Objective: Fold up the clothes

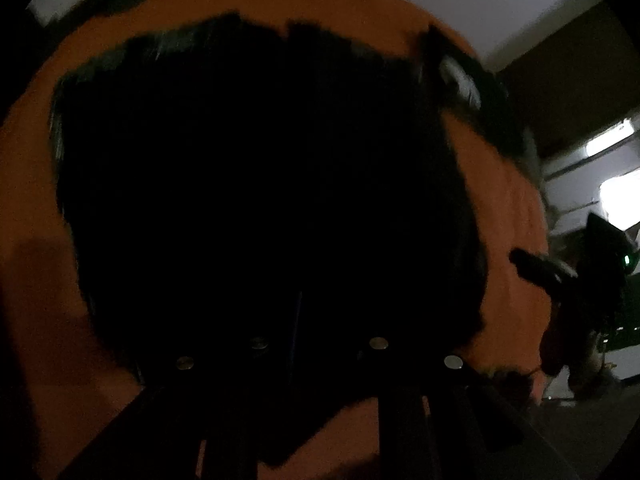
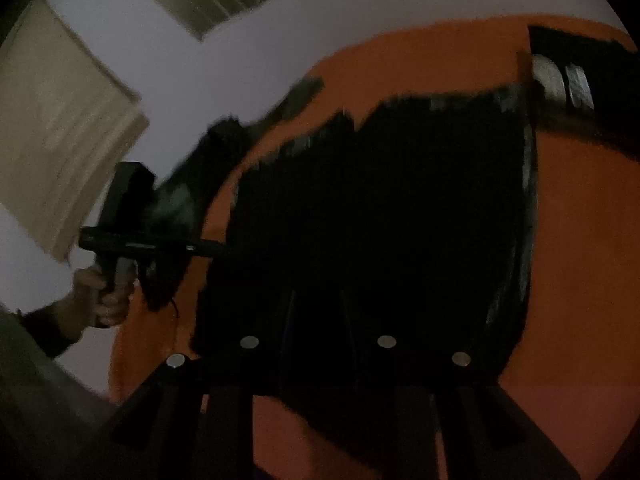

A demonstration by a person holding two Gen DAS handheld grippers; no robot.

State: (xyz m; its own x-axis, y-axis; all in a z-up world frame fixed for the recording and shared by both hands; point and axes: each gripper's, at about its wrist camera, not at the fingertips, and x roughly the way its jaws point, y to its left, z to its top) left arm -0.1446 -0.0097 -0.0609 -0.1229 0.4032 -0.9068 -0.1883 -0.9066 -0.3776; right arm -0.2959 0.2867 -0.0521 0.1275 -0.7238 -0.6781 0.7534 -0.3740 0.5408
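Both claws too dark to tell their state — black garment (image 1: 260,184) on orange surface (image 1: 36,320), white walls (image 2: 280,52) behind

A garment (image 1: 260,184) lies spread on the bed cover (image 1: 36,208), filling the middle. Behind it, at the cover's far edge, a second piece (image 2: 580,80) lies to the right. A wall (image 2: 280,40) stands beyond.

Black fabric garment (image 1: 256,184), spread flat on the orange cloth surface (image 1: 36,280), fills mid-scene. Far edge ragged in the blur, pale glints there. Folds too dark to tell.
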